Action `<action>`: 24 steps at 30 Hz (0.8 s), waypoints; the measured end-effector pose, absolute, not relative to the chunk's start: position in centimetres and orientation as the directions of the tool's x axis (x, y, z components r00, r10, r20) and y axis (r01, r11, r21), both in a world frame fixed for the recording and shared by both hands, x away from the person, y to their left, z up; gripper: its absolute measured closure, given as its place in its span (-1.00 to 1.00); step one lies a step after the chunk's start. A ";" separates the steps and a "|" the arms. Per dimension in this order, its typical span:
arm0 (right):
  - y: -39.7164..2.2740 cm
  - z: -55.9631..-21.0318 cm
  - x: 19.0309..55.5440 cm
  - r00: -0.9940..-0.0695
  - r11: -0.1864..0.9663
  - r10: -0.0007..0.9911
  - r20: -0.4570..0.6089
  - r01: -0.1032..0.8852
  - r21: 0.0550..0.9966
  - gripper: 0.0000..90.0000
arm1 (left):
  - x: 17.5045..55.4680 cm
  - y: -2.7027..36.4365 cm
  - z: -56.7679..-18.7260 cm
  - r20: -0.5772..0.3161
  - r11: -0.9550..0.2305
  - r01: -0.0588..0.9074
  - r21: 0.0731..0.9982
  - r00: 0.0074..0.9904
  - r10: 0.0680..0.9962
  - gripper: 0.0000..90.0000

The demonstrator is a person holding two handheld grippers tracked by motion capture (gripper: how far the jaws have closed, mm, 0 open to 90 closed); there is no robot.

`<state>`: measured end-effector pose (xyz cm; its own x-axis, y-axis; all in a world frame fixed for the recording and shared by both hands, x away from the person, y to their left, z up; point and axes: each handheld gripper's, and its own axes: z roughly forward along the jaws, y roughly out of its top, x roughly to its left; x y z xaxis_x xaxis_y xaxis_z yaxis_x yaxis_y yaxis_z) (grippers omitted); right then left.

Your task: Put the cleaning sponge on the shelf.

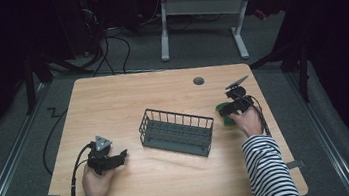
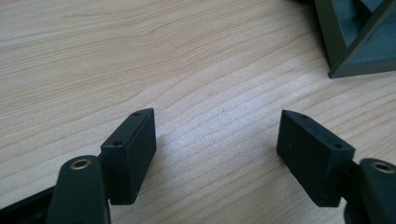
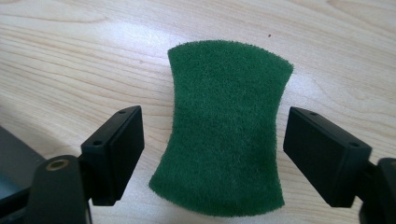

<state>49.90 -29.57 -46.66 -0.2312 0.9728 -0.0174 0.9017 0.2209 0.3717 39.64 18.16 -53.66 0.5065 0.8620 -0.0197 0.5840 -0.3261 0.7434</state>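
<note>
Wire basket [image 1: 176, 132] between left gripper [image 2: 215, 140] and sponge [image 3: 225, 126]

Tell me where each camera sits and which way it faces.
High view: above the person's side, looking forward and down on the table; both striped sleeves, hands and grippers show.
Left gripper view: rides the left gripper, facing bare wood and the basket corner.
Right gripper view: rides the right gripper, facing the sponge.
Shared: the basket.

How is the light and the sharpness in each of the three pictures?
High view: the table is lit, the room around it almost black. Left gripper view: sharp wood grain, soft shadows under the jaws. Right gripper view: the green sponge evenly lit, its fibres crisp, no glare.
</note>
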 end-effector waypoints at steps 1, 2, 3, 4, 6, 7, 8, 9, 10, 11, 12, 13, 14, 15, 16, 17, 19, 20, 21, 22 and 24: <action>-29.5 -46.7 50.1 -0.228 0.220 0.973 -0.019 0.907 0.359 -0.57 | 39.6 18.2 -53.7 -0.020 -0.326 0.584 0.743 0.507 0.862 -0.36; -29.4 -46.8 50.3 -0.225 0.217 0.974 -0.015 0.912 0.347 -0.57 | 39.6 18.2 -53.7 -0.020 -0.326 0.584 0.743 0.507 0.862 -0.36; -29.4 -46.8 50.3 -0.225 0.217 0.974 -0.015 0.912 0.347 -0.57 | 39.6 18.2 -53.7 -0.020 -0.326 0.584 0.744 0.506 0.862 -0.36; -29.3 -47.0 50.6 -0.230 0.224 0.973 -0.020 0.919 0.324 -0.58 | 39.6 18.2 -53.7 -0.020 -0.326 0.584 0.743 0.506 0.862 -0.36; -29.1 -47.2 50.9 -0.226 0.222 0.974 -0.023 0.925 0.310 -0.59 | 39.6 18.2 -53.7 -0.020 -0.326 0.584 0.743 0.507 0.862 -0.35; -29.1 -47.2 50.9 -0.226 0.222 0.974 -0.023 0.925 0.310 -0.59 | 39.6 18.2 -53.7 -0.019 -0.326 0.584 0.743 0.507 0.862 -0.35; -29.1 -47.4 51.1 -0.222 0.219 0.975 -0.022 0.929 0.299 -0.59 | 39.6 18.2 -53.7 -0.020 -0.326 0.584 0.743 0.507 0.862 -0.35; -29.1 -47.4 51.2 -0.218 0.217 0.976 -0.028 0.933 0.288 -0.59 | 39.6 18.2 -53.7 -0.019 -0.327 0.584 0.743 0.507 0.862 -0.35; -29.1 -47.5 51.3 -0.216 0.215 0.976 -0.027 0.934 0.285 -0.59 | 39.6 18.2 -53.7 -0.019 -0.327 0.584 0.743 0.507 0.862 -0.36; -29.1 -47.6 51.4 -0.213 0.212 0.977 -0.028 0.938 0.275 -0.58 | 39.6 18.2 -53.7 -0.019 -0.327 0.584 0.743 0.507 0.862 -0.36; -29.2 -47.7 51.5 -0.209 0.208 0.978 -0.025 0.939 0.275 -0.58 | 39.6 18.2 -53.7 -0.020 -0.326 0.584 0.743 0.507 0.862 -0.35; -29.2 -47.8 51.5 -0.206 0.206 0.978 -0.026 0.941 0.268 -0.58 | 39.6 18.2 -53.7 -0.019 -0.327 0.584 0.743 0.507 0.862 -0.36; -29.2 -47.8 51.5 -0.206 0.206 0.978 -0.026 0.941 0.268 -0.58 | 39.6 18.2 -53.7 -0.019 -0.327 0.584 0.743 0.507 0.862 -0.35; -29.1 -47.9 51.6 -0.205 0.205 0.978 -0.027 0.944 0.258 -0.57 | 39.6 18.2 -53.7 -0.019 -0.326 0.584 0.743 0.506 0.862 -0.35; -29.1 -48.1 51.7 -0.207 0.210 0.978 -0.038 0.948 0.240 -0.55 | 39.6 18.2 -53.7 -0.019 -0.326 0.584 0.743 0.507 0.862 -0.35; -29.0 -48.1 51.8 -0.204 0.209 0.978 -0.042 0.950 0.233 -0.53 | 39.6 18.2 -53.7 -0.019 -0.327 0.584 0.743 0.507 0.862 -0.35; -29.0 -48.2 51.8 -0.203 0.208 0.978 -0.043 0.951 0.229 -0.50 | 39.6 18.2 -53.7 -0.019 -0.327 0.584 0.743 0.507 0.862 -0.35; -29.0 -48.2 51.9 -0.201 0.206 0.979 -0.045 0.952 0.225 -0.45 | 39.6 18.2 -53.7 -0.019 -0.327 0.584 0.743 0.507 0.862 -0.35; -29.2 -48.3 51.9 -0.195 0.201 0.980 -0.049 0.952 0.229 -0.38 | 39.6 18.2 -53.7 -0.019 -0.326 0.584 0.743 0.507 0.862 -0.36; -29.2 -48.3 51.9 -0.195 0.201 0.980 -0.049 0.952 0.229 -0.38 | 39.6 18.2 -53.7 -0.019 -0.327 0.584 0.743 0.507 0.862 -0.36; -29.3 -48.4 51.9 -0.195 0.199 0.980 -0.042 0.953 0.228 -0.37 | 39.6 18.2 -53.7 -0.019 -0.327 0.584 0.743 0.507 0.862 -0.36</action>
<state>51.92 -29.26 -48.40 -0.1948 0.9799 -0.0421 0.9532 0.1992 0.2276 39.64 18.16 -53.66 0.5065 0.8620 -0.0191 0.5839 -0.3266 0.7433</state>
